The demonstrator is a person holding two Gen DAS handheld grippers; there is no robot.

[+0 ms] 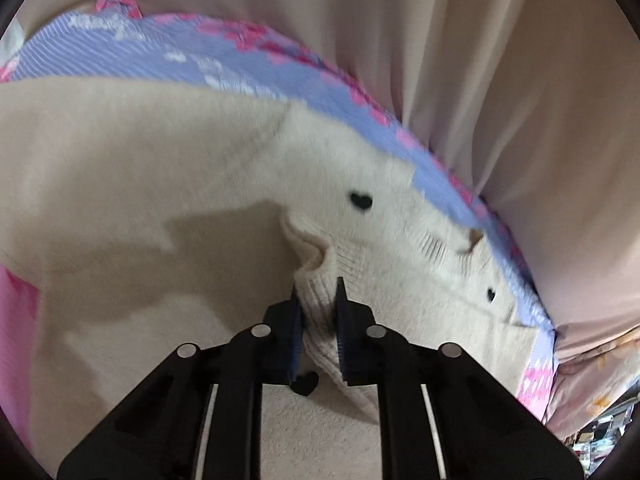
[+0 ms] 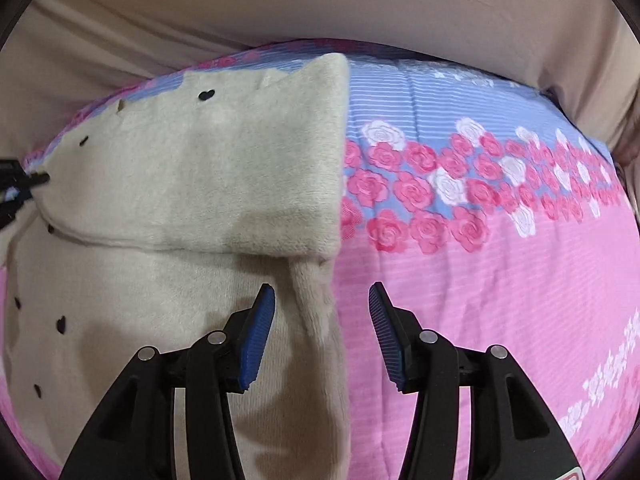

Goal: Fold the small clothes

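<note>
Ribbed cuff (image 1: 320,312) of the soft, light fleece garment (image 2: 192,184) is pinched by the left gripper (image 1: 319,300). Right gripper (image 2: 322,300) is held wide, empty. The limp edge at its 12 o'clock is best taken.

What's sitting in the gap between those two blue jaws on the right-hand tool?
In the right wrist view, the right gripper is open over the right edge of the cream fleece garment; the rest of the gap shows pink bedsheet. Nothing is pinched.

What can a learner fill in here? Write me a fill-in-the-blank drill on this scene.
1. The left gripper is shut on the garment's ribbed ____.
2. The right gripper hovers with its jaws ____.
3. The cream fleece garment carries small black ____.
4. The bedspread shows pink and white ____.

Missing: cuff; open; hearts; roses
</note>
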